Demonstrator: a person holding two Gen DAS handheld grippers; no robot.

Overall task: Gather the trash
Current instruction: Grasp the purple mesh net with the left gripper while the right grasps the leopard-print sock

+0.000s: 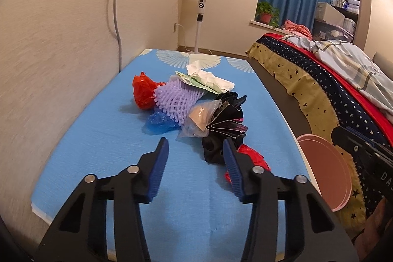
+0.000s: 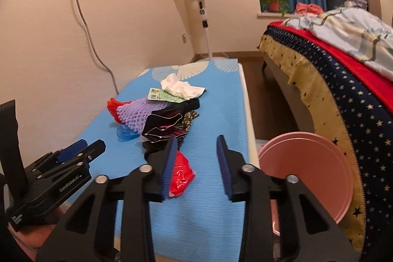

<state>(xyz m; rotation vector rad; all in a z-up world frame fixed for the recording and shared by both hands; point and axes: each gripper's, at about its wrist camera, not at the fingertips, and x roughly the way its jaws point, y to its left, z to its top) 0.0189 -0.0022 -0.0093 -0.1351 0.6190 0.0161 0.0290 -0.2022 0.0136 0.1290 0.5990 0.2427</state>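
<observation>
left wrist, two open claws (image 1: 196, 156) (image 2: 197, 154), one basin (image 2: 307, 173)

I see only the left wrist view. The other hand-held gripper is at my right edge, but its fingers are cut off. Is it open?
Observer: Yes, the right hand-held gripper is open and holds nothing.
Operator: What is the red thing at the near end of the pile?
Observer: A crumpled red plastic bag, lying on the blue cover.
Operator: And the pink bin?
Observer: The pink bin stands just right of the cover; its round rim shows almost whole here.
</observation>
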